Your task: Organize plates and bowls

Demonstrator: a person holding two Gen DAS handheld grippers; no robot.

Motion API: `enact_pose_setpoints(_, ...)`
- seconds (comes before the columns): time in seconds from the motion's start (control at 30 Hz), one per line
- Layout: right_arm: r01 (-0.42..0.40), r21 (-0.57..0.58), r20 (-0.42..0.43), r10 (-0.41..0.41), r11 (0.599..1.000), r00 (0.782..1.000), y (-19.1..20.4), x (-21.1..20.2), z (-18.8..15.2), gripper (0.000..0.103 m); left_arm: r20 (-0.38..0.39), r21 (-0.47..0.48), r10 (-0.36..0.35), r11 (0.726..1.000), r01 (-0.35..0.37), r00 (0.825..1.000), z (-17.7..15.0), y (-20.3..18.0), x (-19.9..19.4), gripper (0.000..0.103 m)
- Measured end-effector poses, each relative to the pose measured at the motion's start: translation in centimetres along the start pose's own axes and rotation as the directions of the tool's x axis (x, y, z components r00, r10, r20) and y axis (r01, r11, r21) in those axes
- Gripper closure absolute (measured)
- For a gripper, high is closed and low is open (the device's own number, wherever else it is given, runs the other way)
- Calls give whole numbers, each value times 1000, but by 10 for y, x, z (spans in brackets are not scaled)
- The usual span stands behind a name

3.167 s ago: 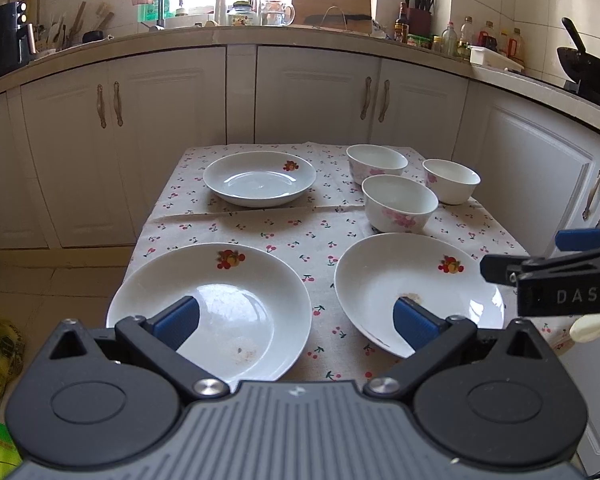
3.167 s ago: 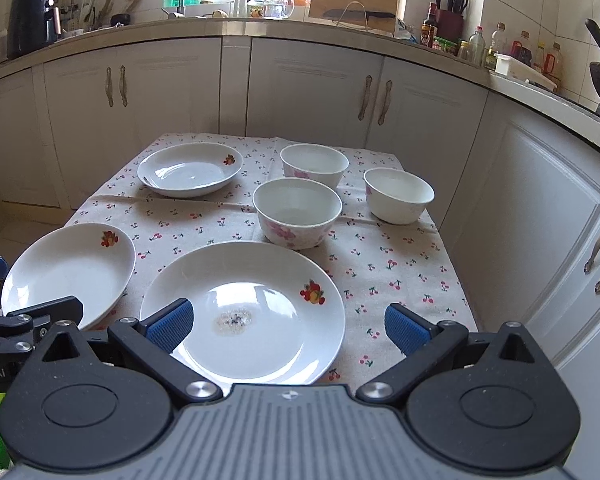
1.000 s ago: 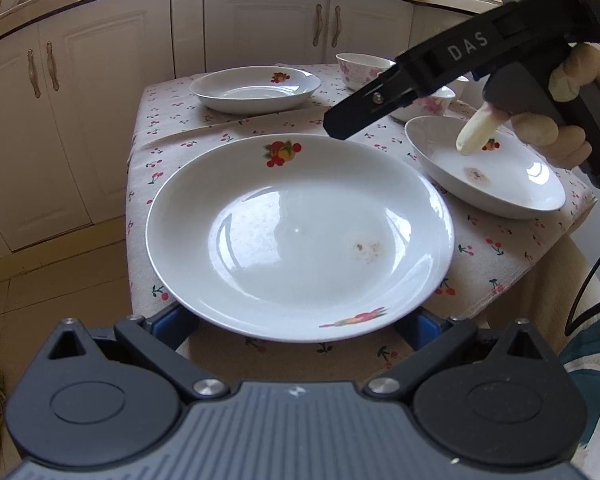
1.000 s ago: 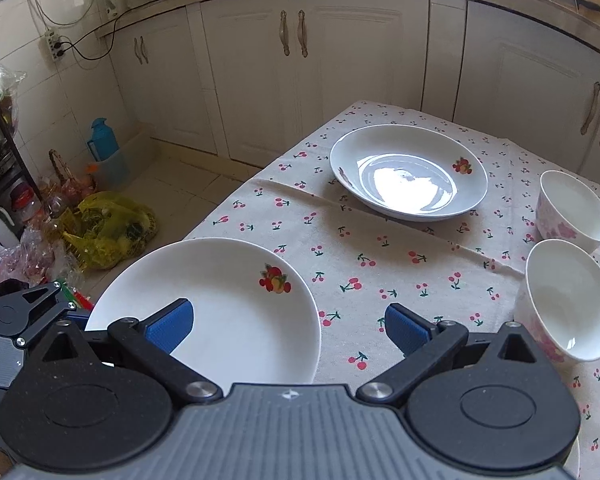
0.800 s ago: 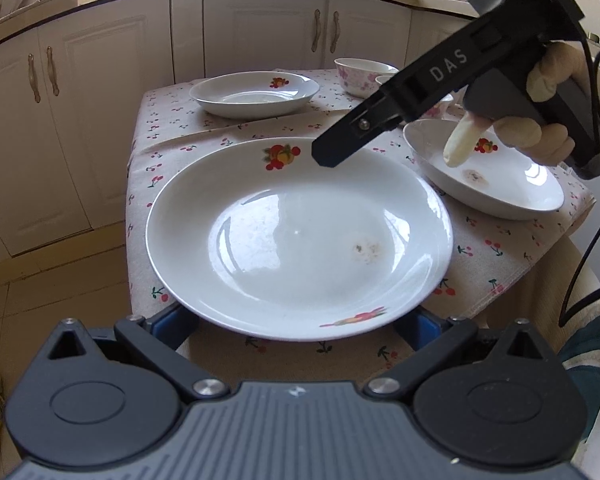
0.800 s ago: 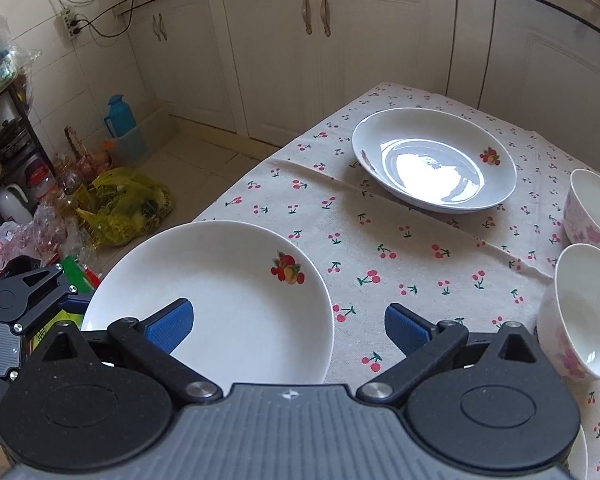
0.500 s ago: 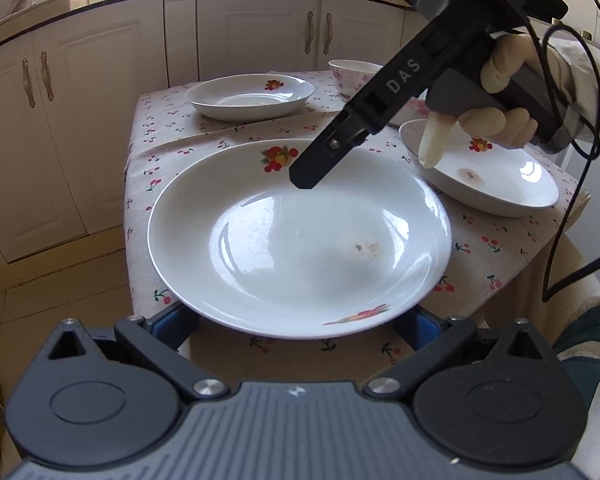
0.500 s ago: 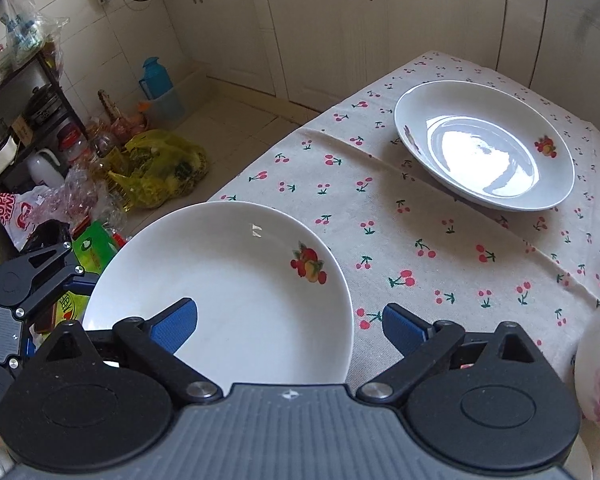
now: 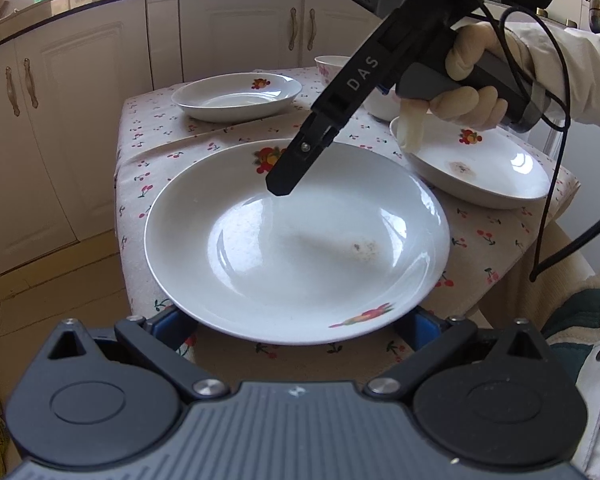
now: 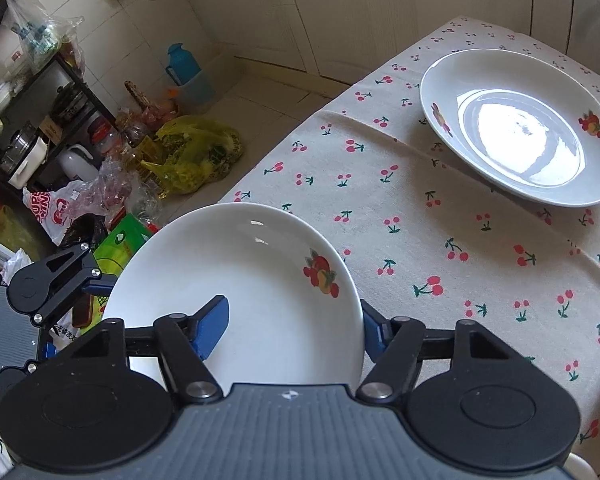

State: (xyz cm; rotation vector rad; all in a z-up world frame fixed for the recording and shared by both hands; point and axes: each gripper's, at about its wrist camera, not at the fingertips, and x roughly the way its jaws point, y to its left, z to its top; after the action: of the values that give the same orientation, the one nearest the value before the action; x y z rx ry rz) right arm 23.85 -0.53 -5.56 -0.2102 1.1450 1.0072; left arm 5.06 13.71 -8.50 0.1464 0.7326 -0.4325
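The right gripper [image 10: 292, 326] has just closed onto the plate's [image 10: 260, 280] rim at the table's [image 10: 440, 248] corner, having tilted down. The left gripper [image 9: 296, 326] stays spread beneath it.

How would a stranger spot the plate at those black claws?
Find the table with the cherry-print cloth before the white cabinets. At its near corner sits a white plate with fruit motifs. Unlike the far plate and the side plate, it juts out over the floor.

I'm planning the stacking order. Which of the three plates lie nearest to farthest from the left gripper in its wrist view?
1. Near plate, directly ahead, its rim over both pads.
2. Stained plate, to the right.
3. Far plate, at the table's back, left of centre.
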Motion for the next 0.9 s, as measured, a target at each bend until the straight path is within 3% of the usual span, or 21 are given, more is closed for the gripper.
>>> enact_pose_setpoints(0.3, 29, 8, 23, -29, 1000, 999, -4, -6, 3, 30, 2, 20, -6, 1000, 6, 1000, 12, 5, 4, 1)
enact_pose_setpoints(0.6, 78, 54, 85, -82, 996, 993, -28, -25, 14, 29, 20, 52, -34, 998, 33, 999, 38, 13, 30, 1)
enact_pose_setpoints(0.9, 107, 102, 95, -116, 989, 989, -52, -28, 17, 29, 6, 43, -74, 996, 74, 997, 50, 15, 54, 1)
